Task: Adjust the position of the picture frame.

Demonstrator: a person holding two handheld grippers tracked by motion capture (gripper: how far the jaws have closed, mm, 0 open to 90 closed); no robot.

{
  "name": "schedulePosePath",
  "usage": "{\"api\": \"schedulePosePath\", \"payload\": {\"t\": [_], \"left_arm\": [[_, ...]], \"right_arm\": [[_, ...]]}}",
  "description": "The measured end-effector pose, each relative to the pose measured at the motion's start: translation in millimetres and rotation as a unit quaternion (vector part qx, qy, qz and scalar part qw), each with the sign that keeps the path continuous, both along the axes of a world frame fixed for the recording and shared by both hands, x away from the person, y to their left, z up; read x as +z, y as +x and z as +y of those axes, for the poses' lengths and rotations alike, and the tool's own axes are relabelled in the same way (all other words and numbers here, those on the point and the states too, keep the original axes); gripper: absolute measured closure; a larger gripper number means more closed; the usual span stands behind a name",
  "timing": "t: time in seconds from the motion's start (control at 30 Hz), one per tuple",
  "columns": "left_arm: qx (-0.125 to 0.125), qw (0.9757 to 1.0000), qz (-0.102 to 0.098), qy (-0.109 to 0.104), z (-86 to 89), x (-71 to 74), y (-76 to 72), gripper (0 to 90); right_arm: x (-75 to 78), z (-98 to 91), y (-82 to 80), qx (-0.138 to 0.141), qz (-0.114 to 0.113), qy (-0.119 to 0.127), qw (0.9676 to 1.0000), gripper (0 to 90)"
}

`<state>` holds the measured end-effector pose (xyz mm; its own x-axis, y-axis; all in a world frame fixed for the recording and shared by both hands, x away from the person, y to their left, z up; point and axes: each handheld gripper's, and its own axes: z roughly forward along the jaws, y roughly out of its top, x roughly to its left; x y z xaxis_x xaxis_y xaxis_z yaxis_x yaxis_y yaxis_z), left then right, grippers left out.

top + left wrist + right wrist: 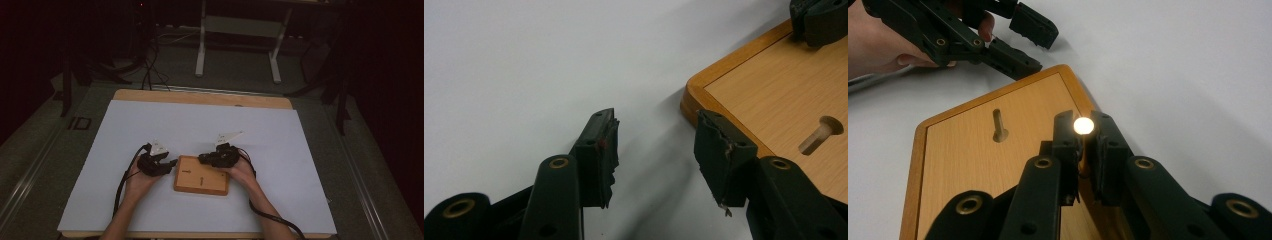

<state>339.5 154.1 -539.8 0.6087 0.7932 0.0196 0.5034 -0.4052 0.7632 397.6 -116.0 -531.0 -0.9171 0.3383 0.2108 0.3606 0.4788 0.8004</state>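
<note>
Right gripper (1083,145) clenched on peg (1083,125) over board (958,165). Left gripper (656,150) released, beside board corner. Step judged: carrying peg; next needs lining up with slot.

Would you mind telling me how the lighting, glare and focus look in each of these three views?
High view: dim, the room beyond the table nearly black, the wooden board soft. Left gripper view: even light, soft shadows under the left gripper, its near jaws blurred. Right gripper view: a blown-out glare spot on the round peg end clamped in the right gripper; the foreground is out of focus.
</note>
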Motion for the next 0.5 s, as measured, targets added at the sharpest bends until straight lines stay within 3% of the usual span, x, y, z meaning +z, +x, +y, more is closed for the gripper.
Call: {"api": "schedulePosePath", "payload": {"t": [0.5], "left_arm": [[0.000, 1.0000, -0.001, -0.003, -0.8, 0.6, -0.8, 51.4]], "right_arm": [[1.0, 1.4, 3.3, 0.012, 0.001, -0.004, 0.9999, 82.6]]}}
